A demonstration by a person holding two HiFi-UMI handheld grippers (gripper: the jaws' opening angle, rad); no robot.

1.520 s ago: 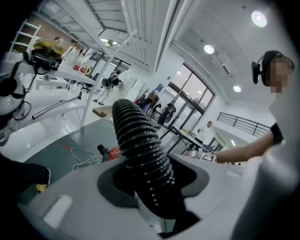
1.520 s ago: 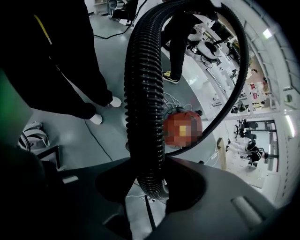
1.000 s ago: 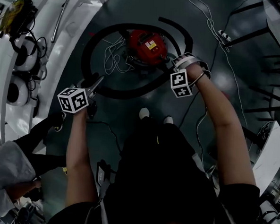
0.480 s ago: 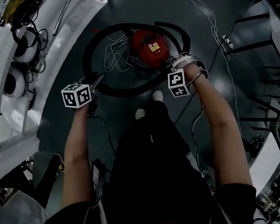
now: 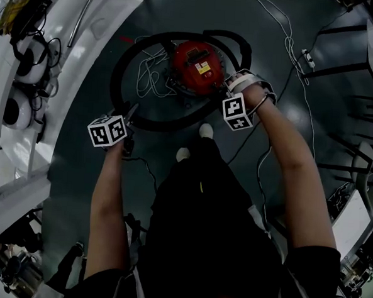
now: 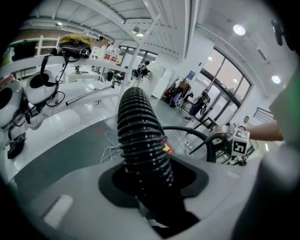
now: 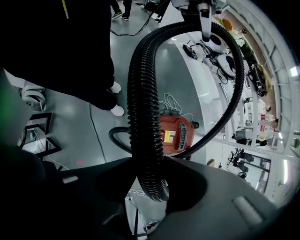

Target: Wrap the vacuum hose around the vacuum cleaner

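Head view gives me a glossy dark grey floor with the red vacuum cleaner standing on it, the black vacuum hose looped around it. My left tongs and right tongs each clamp that hose, near a curved white worktop carrying headsets.

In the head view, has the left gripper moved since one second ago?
Yes, slightly: the left gripper, holding the hose, has shifted right, a little closer to the red vacuum cleaner.

The hose rings the vacuum cleaner on the floor; cable left of it.
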